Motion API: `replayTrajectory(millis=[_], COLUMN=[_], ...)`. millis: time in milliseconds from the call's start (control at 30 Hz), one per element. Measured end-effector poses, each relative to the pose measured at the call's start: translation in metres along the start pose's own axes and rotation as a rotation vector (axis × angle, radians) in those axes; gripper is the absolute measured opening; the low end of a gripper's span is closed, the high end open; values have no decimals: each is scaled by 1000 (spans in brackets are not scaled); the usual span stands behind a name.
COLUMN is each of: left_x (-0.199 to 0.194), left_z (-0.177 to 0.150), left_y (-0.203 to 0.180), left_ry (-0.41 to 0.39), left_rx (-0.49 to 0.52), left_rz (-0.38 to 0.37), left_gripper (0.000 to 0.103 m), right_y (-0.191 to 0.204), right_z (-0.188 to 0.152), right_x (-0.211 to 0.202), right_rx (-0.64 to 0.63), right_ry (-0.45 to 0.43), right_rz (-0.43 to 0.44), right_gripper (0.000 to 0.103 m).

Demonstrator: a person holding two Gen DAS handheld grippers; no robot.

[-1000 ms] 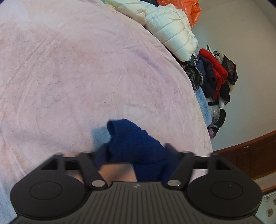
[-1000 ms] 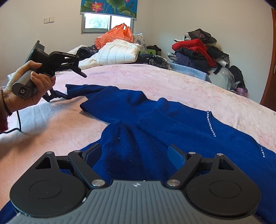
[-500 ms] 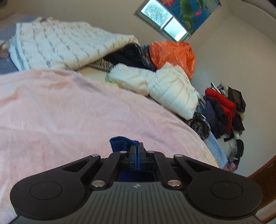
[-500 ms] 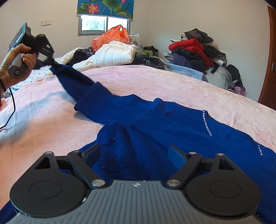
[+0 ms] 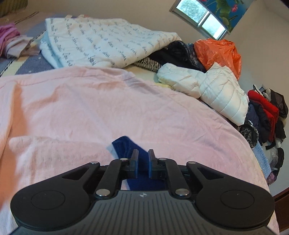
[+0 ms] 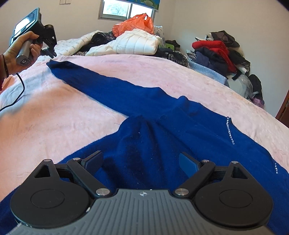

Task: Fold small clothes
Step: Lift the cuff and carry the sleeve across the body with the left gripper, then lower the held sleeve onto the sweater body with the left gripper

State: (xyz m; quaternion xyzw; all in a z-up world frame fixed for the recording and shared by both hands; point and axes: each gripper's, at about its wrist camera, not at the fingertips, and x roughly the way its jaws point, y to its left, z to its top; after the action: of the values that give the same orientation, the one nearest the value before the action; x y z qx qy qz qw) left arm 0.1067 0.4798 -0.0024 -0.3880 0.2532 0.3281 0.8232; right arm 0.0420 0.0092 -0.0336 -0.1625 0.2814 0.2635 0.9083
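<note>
Pulled out straight since a second ago: sleeve point(image 6: 101, 86) of blue sweater point(image 6: 162, 137), then bunched near the body, now stretched toward the far left of the pink bedspread point(image 6: 54, 126). Left gripper point(image 5: 143, 162) just letting go, jaws parting, cuff point(image 5: 126, 146) loose between them. Right gripper point(image 6: 140, 162) spread wide and opening further above the sweater's body, gripping nothing. Spread flat only so far; no fold yet made, all folding left.

A pink blanket point(image 5: 90, 108) covered the bed. At its far edge lay a white quilt with dark lettering point(image 5: 108, 41), a white puffer jacket point(image 5: 222, 97) and an orange plastic bag point(image 5: 216, 50). Red and dark clothes point(image 6: 218, 52) were heaped by the wall under a window point(image 6: 124, 9).
</note>
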Motion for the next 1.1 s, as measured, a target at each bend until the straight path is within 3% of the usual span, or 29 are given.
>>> replayTrajectory(millis=[33,100,167,333,433,600,800,867,900,967,1033,1100], left_x=[-1,-7,-16,-4,13,30,39,35,32,23,15,15], left_z=[0,-5,-15,-38,-43,-34,-18,-14,-12,-8,-4,-2], left_y=[6,18,27,38,38,19,15,9,4,-4,-11,-12], left_ry=[19,47,72,233,265,218,124,91,78,34,-37,-43], left_rx=[-29,-66,-82,-142,-206,-172,-218,-181,-151,-106,-56,-37], left_rz=[-6,-32,-45,-168,-212,-222,-227,-232,-240,-248,-199,-171], left_gripper=[24,54,62,62,61,61,59,44,42,42,42,43], right_y=[-1,-3,-6,-3,0,-1,-8,-9,-10,-10,-9,-9], right_z=[0,-2,-3,-7,-8,-7,-7,-8,-8,-9,-9,-9], right_x=[0,-1,2,7,8,7,5,5,5,6,7,7], right_rx=[5,20,37,42,30,39,80,87,90,94,91,87], right_ry=[-2,-7,0,14,17,9,0,5,5,6,7,8], right_rz=[0,-2,2,10,6,-2,-2,-3,-3,-2,-1,-1], right_gripper=[92,93,93,94,94,95,96,96,96,96,96,96])
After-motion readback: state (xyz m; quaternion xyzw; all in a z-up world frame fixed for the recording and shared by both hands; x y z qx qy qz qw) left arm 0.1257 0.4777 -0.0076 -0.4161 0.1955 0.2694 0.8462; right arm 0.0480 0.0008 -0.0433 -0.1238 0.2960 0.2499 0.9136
